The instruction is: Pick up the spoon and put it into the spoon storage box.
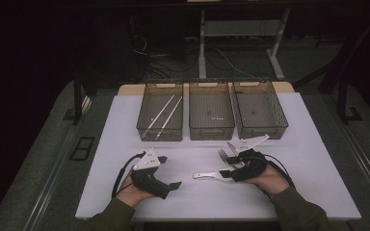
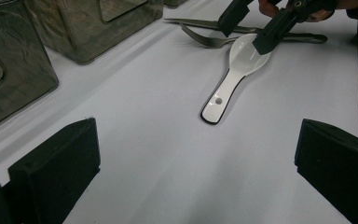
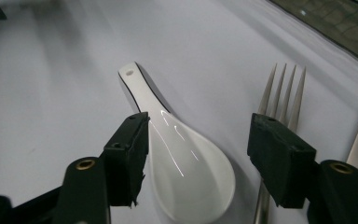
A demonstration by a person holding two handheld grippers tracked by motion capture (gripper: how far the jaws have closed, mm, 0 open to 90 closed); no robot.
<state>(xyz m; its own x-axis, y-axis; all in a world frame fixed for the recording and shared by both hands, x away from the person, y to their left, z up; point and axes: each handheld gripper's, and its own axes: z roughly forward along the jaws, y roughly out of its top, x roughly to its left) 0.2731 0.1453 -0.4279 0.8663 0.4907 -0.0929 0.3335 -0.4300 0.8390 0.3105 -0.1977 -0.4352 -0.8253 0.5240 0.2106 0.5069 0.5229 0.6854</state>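
Glossy white ceramic spoon point(image 3: 186, 163); shiny metal fork point(image 3: 279, 100); smoky translucent plastic bins point(image 1: 211, 113); matt white tabletop point(image 1: 289, 192).

Both forearms in dark olive sleeves come in from the near edge, each hand wrapped round black two-jaw tongs w/ a grey three-cornered plate on top. Left tongs point(image 1: 176, 184) rest low at the person's left, jaws wide apart w/ nothing betw. them. Right tongs point(image 1: 227, 167) point toward the left tongs, tips low & jaws part-closed, not pressing on anything.
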